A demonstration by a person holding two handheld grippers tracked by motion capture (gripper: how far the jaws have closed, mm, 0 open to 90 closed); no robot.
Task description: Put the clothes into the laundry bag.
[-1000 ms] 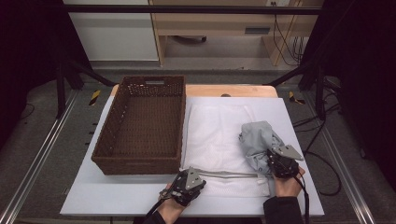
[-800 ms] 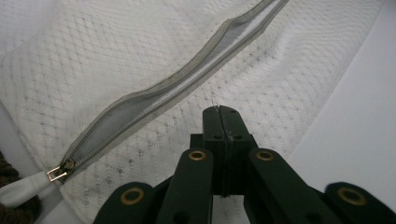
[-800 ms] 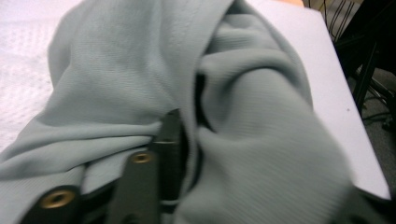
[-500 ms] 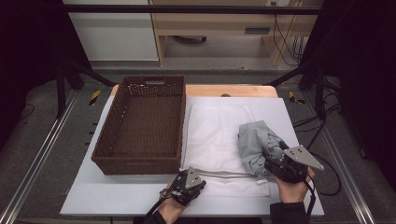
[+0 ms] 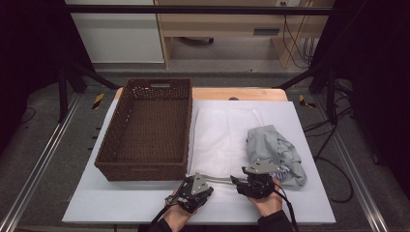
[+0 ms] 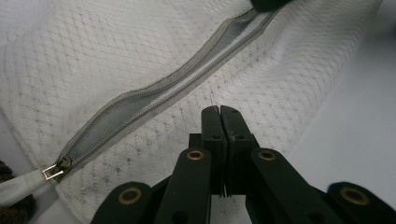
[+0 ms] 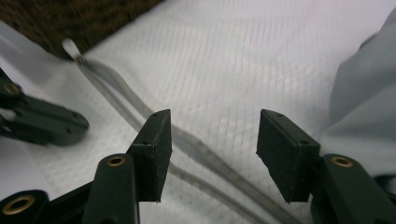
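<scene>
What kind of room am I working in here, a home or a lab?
Most likely a lab or recording workspace, not a home: the white table is ringed by metal rails and dark stand legs, with cables trailing under a plain wooden bench behind.

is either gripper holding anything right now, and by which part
The left gripper is shut, pinching the mesh laundry bag by its fabric just below the zip. The right gripper is open over the zip, holding nothing.
</scene>
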